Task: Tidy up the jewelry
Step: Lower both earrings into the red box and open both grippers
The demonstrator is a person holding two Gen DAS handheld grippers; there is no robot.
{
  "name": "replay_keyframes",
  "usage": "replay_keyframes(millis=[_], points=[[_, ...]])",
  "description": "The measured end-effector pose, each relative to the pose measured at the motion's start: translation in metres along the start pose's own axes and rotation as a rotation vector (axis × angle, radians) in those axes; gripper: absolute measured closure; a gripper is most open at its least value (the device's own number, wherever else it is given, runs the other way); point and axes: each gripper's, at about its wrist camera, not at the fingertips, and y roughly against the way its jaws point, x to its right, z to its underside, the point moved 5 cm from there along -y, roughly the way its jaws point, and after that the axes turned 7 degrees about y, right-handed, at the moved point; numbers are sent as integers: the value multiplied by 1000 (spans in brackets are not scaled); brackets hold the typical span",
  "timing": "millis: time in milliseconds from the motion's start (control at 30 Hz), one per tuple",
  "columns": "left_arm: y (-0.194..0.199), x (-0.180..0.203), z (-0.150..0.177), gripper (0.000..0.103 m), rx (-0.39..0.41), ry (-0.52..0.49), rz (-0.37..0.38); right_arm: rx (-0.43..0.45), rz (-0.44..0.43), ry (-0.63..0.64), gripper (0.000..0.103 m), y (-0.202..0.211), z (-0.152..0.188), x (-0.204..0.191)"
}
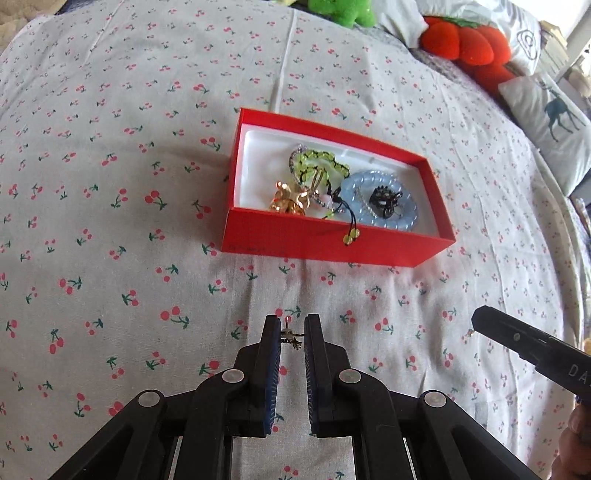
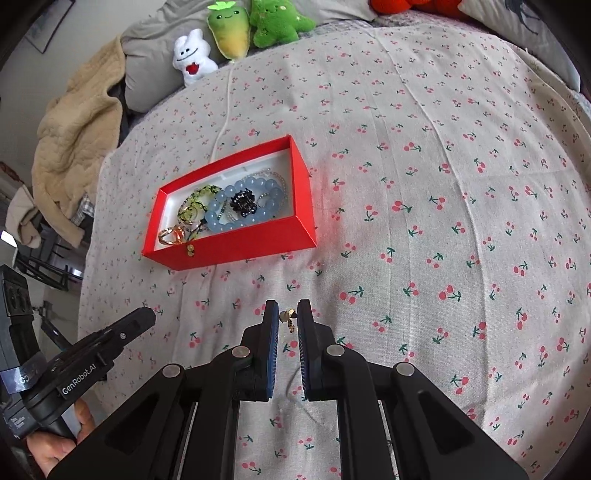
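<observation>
- Left tongs [image 1: 291, 334]: nearly closed, pinching a small gold earring [image 1: 291, 338] above the bed [image 1: 110, 221].
- Right tongs [image 2: 288, 319]: likewise nipping a second gold earring [image 2: 289, 317].
- Red box [image 1: 332, 240] of jewelry lies ahead, well apart from both.

Two wrist fisheyes, each looking fwd & steeply down along own fingers at cherry-print bedsheet [image 1: 110, 184]. Left cam: close above sheet, red box [image 1: 332, 240] ahead, slightly right of centre; right gripper [image 1: 480, 321] poking in at lower right. Right cam: similar height, same red box [image 2: 236, 247] ahead-left; left gripper [image 2: 147, 317] at lower left. Shared: box, sheet, green plush [image 2: 277, 22].
</observation>
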Motion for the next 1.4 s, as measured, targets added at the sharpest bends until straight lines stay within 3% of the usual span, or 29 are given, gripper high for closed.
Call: replay_keyframes(millis=[333,500,767,1067,1300,1367,1400], points=[[9,3,-28,96,78,1,47,81,-21,40,92,7,-24,-24],[5,8,-45,96,157,-30,4,97,-22,54,92,-2,-37,-31],[-12,13,-64,96,199,-57,-22,113,-31,24,92,-21,-57,-29],[-38,4,-83,96,198,-30,-53,134,-38,-33,92,-46,-80,-13],[-48,2,-89,95,188,-5,-39,122,-1,-4,91,-62,-85,-10],[-49,3,-89,90,180,-1,-27,124,14,3,91,-63,-87,-10],[-49,4,-89,82,178,-1,-24,126,15,9,91,-63,-87,-10]])
